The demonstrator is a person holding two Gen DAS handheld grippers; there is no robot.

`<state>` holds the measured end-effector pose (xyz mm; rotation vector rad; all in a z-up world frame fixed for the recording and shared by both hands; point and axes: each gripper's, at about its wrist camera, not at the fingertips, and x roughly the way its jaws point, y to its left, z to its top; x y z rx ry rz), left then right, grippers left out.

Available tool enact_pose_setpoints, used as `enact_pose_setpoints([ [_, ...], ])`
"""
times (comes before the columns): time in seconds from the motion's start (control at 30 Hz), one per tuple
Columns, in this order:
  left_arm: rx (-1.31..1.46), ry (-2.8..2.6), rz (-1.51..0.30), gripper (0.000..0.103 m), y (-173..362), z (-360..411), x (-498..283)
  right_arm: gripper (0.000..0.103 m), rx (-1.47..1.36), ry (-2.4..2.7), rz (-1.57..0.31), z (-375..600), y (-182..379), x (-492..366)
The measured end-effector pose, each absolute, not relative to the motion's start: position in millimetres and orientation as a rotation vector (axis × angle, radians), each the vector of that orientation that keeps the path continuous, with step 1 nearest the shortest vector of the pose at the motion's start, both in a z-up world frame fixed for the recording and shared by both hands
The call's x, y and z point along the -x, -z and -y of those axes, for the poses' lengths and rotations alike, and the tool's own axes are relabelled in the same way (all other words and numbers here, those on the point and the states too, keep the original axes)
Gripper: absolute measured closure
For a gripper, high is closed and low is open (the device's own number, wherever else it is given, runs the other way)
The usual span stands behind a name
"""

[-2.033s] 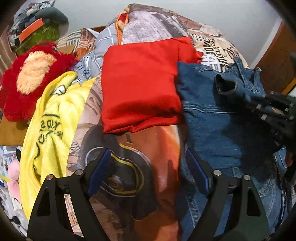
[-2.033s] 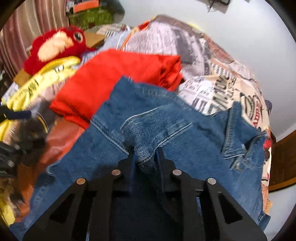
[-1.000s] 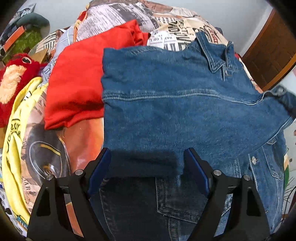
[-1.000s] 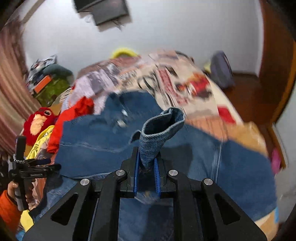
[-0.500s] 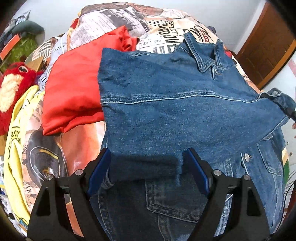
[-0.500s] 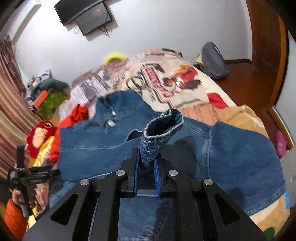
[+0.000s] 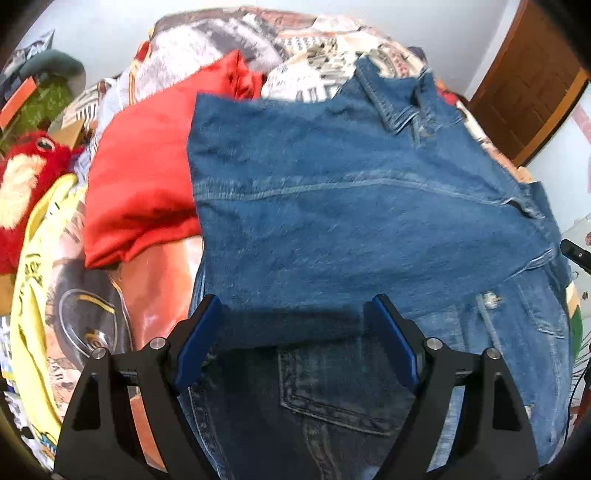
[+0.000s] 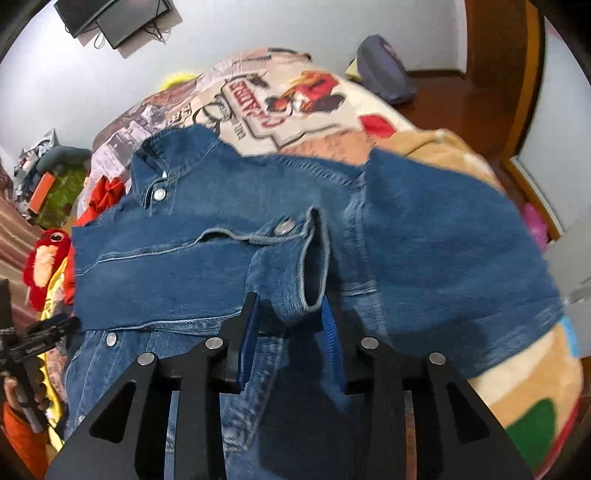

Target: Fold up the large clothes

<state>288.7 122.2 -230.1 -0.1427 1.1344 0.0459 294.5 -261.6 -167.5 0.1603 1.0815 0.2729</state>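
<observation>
A: Left wrist view. Where is the garment?

B: Blue denim jacket (image 7: 351,221) spread on the bed, over a printed newspaper-pattern blanket (image 7: 236,48). Collar at the far end. One sleeve folded across the body; its edge lies between the blue pads of the left tongs (image 7: 295,328).

A: State of those tongs?

B: Spread wide. Whether the pads touch the cloth, I cannot tell. Frame is a little blurred.

A: Neighbours?

B: Folded red cloth (image 7: 144,188) just beside the jacket, its edge slipping under the denim. Further left a yellow printed cloth (image 7: 35,280) and a red plush bird with a cream face (image 7: 22,177). Brown wooden door (image 7: 532,88) at the far right.

A: Right wrist view.

B: Right tongs (image 8: 291,332) parted, with the buttoned sleeve cuff (image 8: 295,258) standing up in the gap between the pads. Cuff mouth gapes open. Whether either pad touches it, I cannot tell.

A: Anything else there?

B: Left tongs appear at the left edge, in a hand (image 8: 22,398) with an orange sleeve. Purple-grey backpack (image 8: 384,70) on the wooden floor by the wall. Dark wall-mounted screen (image 8: 118,18) overhead.
</observation>
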Motion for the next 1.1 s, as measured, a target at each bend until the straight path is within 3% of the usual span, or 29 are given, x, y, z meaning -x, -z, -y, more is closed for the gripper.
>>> enact_pose_setpoints([
  [0.1,0.13,-0.031,-1.083,0.021,207.7,-115.3,-288.7,0.071,-0.142,-0.264,-1.037,273.6,146.0,-288.2],
  [0.23,0.09,0.002,-0.987,0.021,167.4,-95.3,-292.3,0.057,-0.15,-0.229,-0.936,301.3,110.6,-276.8],
  [0.53,0.02,0.116,-0.811,0.02,96.2,-35.1,-307.6,0.048,-0.254,-0.118,-0.831,367.6,77.1,-261.0],
  [0.7,-0.008,0.158,-0.816,0.018,100.9,-3.6,-318.7,0.048,-0.314,-0.037,-0.886,400.2,102.6,-261.8],
  [1.1,-0.021,0.228,-0.98,0.018,168.3,41.2,-346.1,0.048,-0.579,0.057,-1.121,458.3,204.3,-278.2],
])
